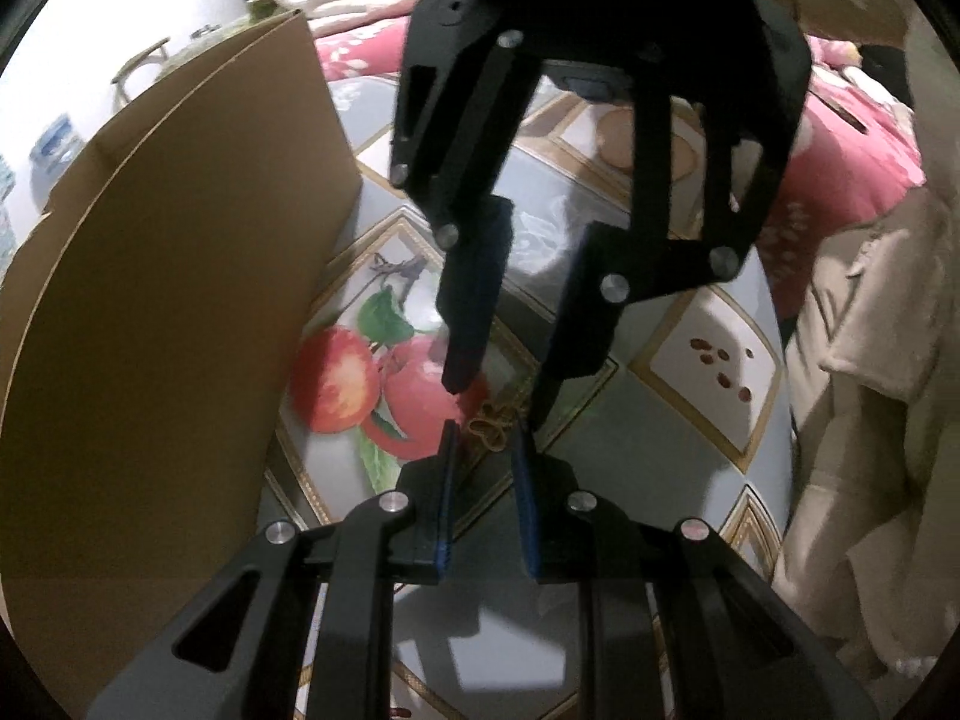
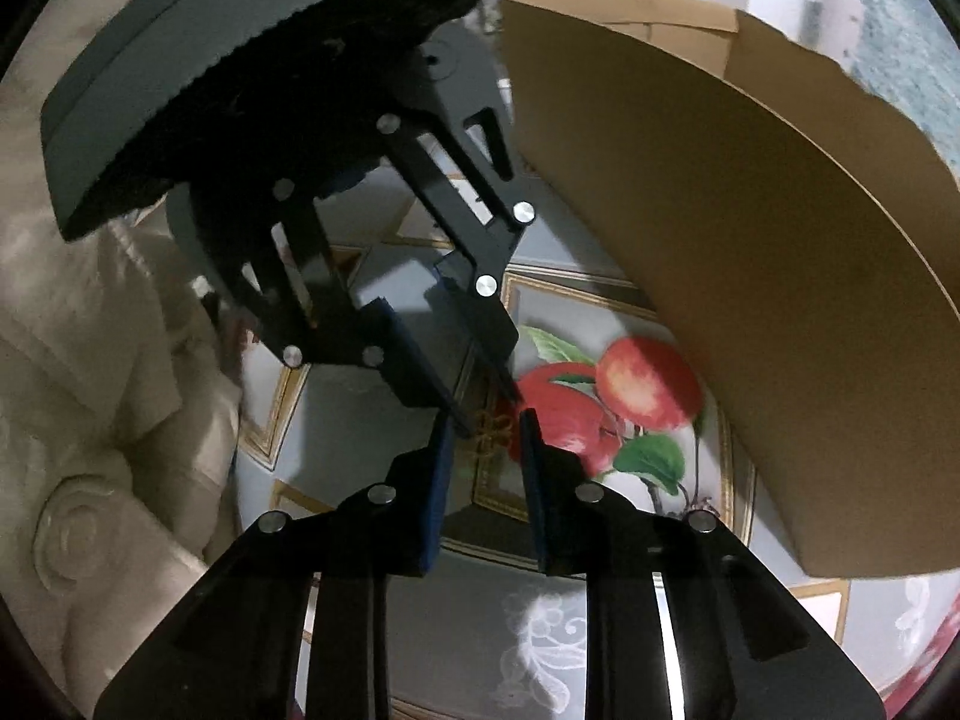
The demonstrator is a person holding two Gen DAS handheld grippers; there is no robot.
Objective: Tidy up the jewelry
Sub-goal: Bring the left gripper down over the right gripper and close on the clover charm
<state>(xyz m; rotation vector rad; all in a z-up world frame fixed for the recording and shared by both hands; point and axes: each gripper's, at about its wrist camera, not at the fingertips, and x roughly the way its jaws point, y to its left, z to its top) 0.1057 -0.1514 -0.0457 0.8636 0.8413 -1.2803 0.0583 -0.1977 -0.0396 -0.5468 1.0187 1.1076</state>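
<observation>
Between the blue-padded fingertips of the left gripper (image 1: 485, 435) lay a small gold chain (image 1: 493, 427), bunched in loops on the tablecloth (image 1: 690, 420); the jaws stood apart with a clear gap, and whether either pad touched the chain could not be told. Just beyond those tips, the right gripper (image 1: 495, 402) came down from the opposite side, its fingers also apart, their points close over the same chain. In the right wrist view the chain (image 2: 493, 437) lay just ahead of the right gripper (image 2: 485, 420), between its separated pads, with the left gripper (image 2: 489, 411) reaching in from above. To one side of the fingers the cloth showed printed red apples (image 1: 372, 387) with green leaves. Past the apples a cardboard box (image 1: 180, 300) stood with its flaps raised. On the opposite side, beige fabric (image 1: 870, 390) was heaped at the table's edge.
</observation>
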